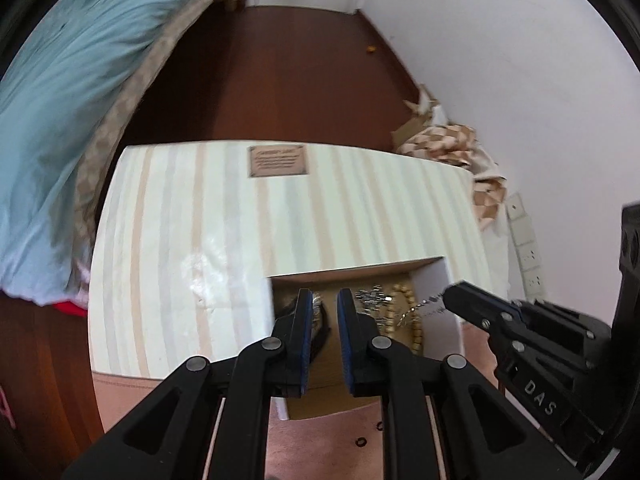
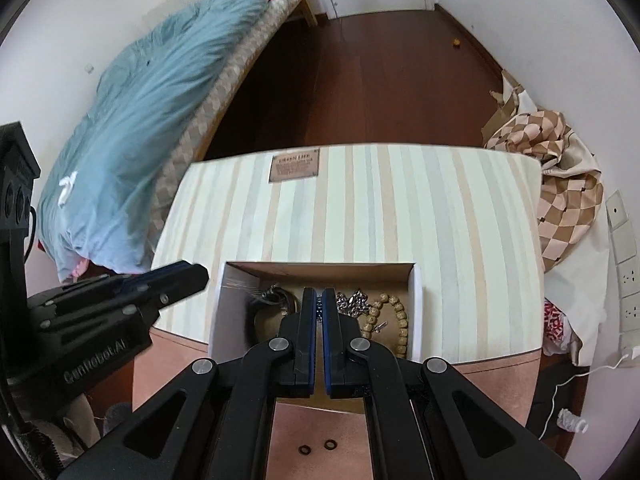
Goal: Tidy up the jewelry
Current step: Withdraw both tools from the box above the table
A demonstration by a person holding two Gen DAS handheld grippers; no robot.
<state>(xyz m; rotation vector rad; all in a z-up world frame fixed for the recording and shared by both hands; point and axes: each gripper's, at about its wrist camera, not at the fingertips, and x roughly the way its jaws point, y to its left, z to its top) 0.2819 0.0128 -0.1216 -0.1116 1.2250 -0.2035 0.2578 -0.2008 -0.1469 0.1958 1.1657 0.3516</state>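
A white open box sits on the striped mattress near its front edge and holds a wooden bead bracelet, a silver chain and a dark bangle. My right gripper is shut on a thin silver chain over the box; in the left wrist view the chain dangles from its tips into the box. My left gripper is open and empty, just above the box's left part. It shows at the left of the right wrist view.
Two small dark rings lie on the pink surface in front of the box. A brown label is on the striped mattress. A bed with a blue duvet stands left. Checkered cloth and wall sockets are right.
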